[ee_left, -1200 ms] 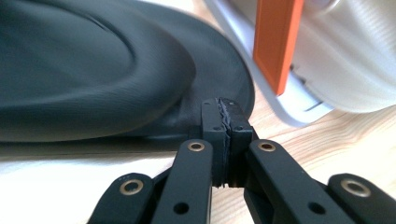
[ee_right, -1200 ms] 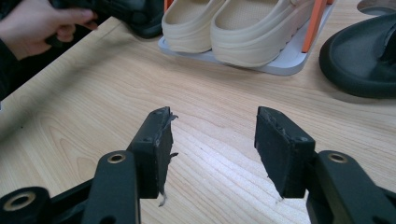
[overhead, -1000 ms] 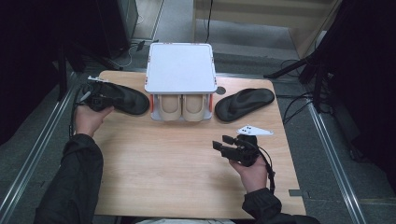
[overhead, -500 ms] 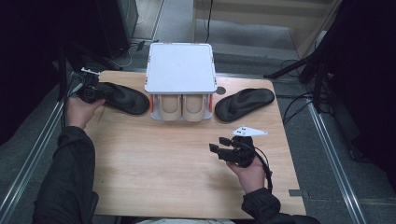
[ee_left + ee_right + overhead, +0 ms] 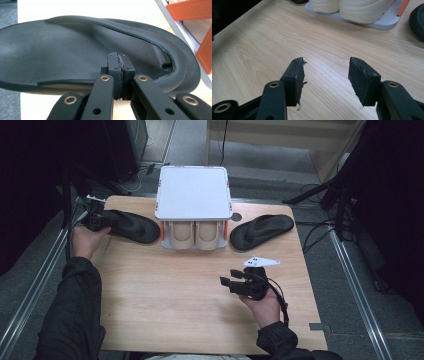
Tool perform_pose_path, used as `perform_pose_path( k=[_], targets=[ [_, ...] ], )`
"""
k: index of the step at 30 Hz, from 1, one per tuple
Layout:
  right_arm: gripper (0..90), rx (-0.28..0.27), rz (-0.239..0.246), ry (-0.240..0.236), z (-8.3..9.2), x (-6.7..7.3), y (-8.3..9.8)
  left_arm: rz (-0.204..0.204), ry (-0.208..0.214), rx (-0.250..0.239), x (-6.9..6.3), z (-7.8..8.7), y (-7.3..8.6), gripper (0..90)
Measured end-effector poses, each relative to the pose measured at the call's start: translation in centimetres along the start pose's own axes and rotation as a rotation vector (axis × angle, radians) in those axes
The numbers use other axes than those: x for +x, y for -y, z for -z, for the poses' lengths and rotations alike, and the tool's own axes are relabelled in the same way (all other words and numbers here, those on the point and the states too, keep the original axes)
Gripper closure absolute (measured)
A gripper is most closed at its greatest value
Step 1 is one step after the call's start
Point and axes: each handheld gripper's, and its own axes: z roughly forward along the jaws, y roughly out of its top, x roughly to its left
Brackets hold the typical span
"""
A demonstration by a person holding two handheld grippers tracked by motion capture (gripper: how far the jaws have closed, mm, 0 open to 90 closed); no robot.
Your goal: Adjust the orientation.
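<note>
Pinching at far left, the left gripper (image 5: 95, 220) has its jaws pressed together on the heel edge of a black sandal (image 5: 131, 226) (in the left gripper view the pads meet with the rim (image 5: 120, 66) caught between them). That sandal lies on the wooden table (image 5: 165, 305), toe just beside a small white rack (image 5: 194, 192) with orange side pieces. Under the rack's flat top sit two cream shoes (image 5: 196, 235), toes facing the near side. Right of the rack lies a second black sandal (image 5: 261, 231), untouched. Right gripper (image 5: 239, 285), jaws spread wide and holding nothing, sits over bare table at near right, well apart from both sandals; its grey plate (image 5: 261, 262) shows on top.
</note>
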Motion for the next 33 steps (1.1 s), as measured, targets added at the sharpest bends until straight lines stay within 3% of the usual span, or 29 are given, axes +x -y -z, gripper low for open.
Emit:
perform_pose_path(
  k=[9, 13, 27, 33],
  targets=[
    [47.0, -0.005, -0.002, -0.017, 0.0, 0.0, -0.3, -0.001, 0.016, 0.019, -0.6, 0.7, 1.1, 89.9],
    [47.0, -0.001, 0.016, -0.03, -0.3, 0.2, -0.6, 0.018, 0.036, 0.023, -0.9, 1.1, 1.7, 90.0],
    [47.1, 0.015, 0.039, -0.068, -1.5, 0.7, -1.4, 0.025, 0.065, 0.058, -3.1, 3.3, 4.9, 89.9],
    [47.1, 0.022, 0.051, -0.073, -1.9, 0.7, -1.6, 0.007, 0.056, 0.063, -2.9, 3.9, 5.3, 89.8]
  ],
)
